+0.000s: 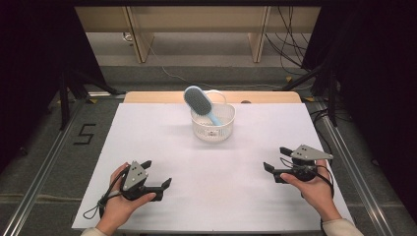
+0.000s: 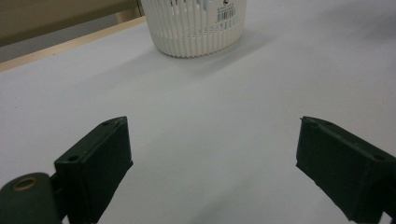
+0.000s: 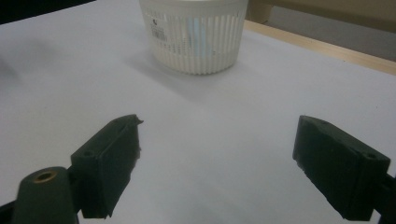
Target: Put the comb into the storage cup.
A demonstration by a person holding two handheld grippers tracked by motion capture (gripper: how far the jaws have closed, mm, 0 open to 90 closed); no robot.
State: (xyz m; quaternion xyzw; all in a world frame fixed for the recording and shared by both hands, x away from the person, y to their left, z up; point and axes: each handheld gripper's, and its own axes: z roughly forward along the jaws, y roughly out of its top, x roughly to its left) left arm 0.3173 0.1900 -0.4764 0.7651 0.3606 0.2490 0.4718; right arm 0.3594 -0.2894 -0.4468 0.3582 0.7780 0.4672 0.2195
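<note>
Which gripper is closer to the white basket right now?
Right, slightly. The right gripper sits near-right of the white basket, fingers open; the left gripper sits farther back at its near-left, also open.

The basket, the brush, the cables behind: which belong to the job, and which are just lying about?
Job:
- white basket
- blue hairbrush, propped in the basket
- left gripper and right gripper, jaws open

Lying about:
- cables on the floor
- wooden bench

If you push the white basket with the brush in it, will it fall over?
It might. The basket looks like thin slotted plastic, so it is probably light and would slide easily on the smooth table. The blue brush sticks up above the rim and leans left, so it could tip it.
</note>
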